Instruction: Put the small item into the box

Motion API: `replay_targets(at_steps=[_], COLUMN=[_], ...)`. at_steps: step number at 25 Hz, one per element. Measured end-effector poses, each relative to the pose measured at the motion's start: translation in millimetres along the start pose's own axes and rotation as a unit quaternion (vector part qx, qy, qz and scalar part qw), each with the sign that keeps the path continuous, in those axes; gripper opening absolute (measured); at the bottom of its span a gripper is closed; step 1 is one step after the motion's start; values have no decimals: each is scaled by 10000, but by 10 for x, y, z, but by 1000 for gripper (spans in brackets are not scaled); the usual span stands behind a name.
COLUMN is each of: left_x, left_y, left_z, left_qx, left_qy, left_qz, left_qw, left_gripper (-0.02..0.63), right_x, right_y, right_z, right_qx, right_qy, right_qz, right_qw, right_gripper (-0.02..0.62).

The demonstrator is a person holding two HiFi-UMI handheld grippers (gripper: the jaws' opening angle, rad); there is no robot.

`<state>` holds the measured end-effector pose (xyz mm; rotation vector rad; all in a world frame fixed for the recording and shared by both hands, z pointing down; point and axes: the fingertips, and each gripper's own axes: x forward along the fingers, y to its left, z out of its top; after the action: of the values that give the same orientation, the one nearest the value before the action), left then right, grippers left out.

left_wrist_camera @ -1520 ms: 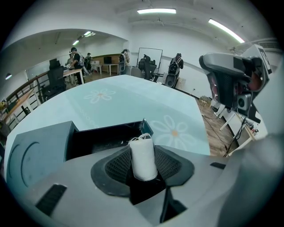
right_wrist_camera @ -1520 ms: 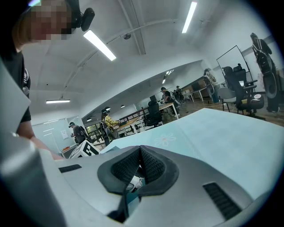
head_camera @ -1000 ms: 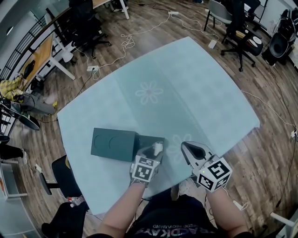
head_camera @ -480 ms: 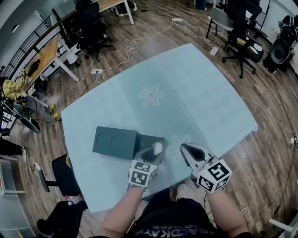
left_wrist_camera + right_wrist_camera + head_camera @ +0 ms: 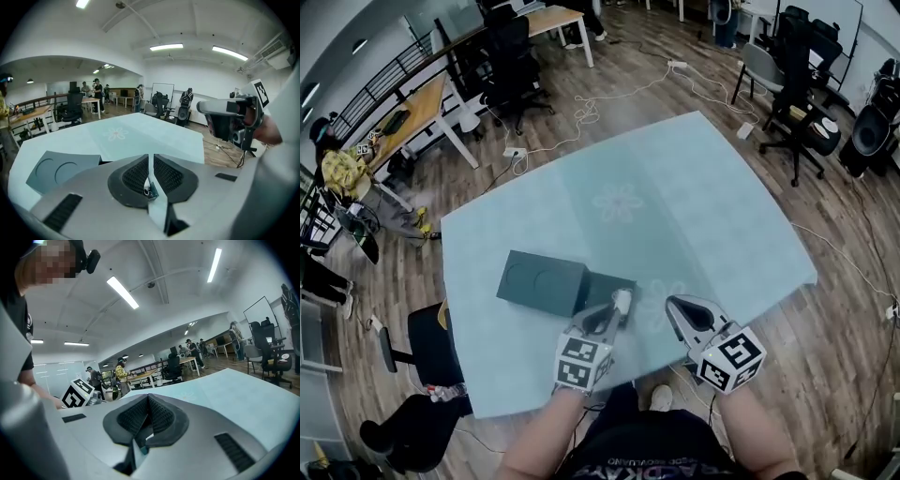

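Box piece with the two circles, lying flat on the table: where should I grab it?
Probably its two long side walls, coming from straight above with the jaws straddling the slab. It lies flat on the table, so only top and sides are exposed, and one short end sits against the open box.

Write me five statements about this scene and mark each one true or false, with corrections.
1. The left gripper has the small white item at its tips. True: its jaws have just been closing and stand almost together, seemingly on it.
2. The right gripper is open wide. False: its jaws are together with nothing between them.
3. The dark box lies on the cloth. True.
4. The cloth is plain red. False: it is pale blue-green with flower prints.
5. The right gripper is nearer the box than the left. False: the left gripper is right beside it.
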<state>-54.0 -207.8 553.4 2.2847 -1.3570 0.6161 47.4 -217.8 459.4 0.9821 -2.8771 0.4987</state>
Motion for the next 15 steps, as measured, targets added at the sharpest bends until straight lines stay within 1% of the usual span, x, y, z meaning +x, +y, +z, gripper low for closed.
replay_targets(at_steps=[3, 6, 10, 13, 15], left_x=[-172, -361, -685, -933, -1088], left_y=[-69, -185, -412, -577, -684], left_z=[126, 335, 618, 725, 751], left_qx=[-24, -92, -64, 37, 84], left_qy=[-239, -693, -1427, -1757, -1907], left_qz=[109, 120, 40, 89, 117], left_qw=[9997, 9975, 9897, 9844, 9815], left_gripper=[48, 38, 37, 37, 37], right_x=[-84, -193, -357, -500, -601], right_y=[57, 97, 198, 308, 401], right_z=[46, 112, 186, 233, 249], right_qx=[-80, -157, -281, -359, -389], right_qy=[9, -47, -108, -134, -153], right_qz=[65, 178, 350, 465, 545], right_qw=[9999, 9997, 9989, 9982, 9976], right_gripper=[18, 18, 18, 18, 18])
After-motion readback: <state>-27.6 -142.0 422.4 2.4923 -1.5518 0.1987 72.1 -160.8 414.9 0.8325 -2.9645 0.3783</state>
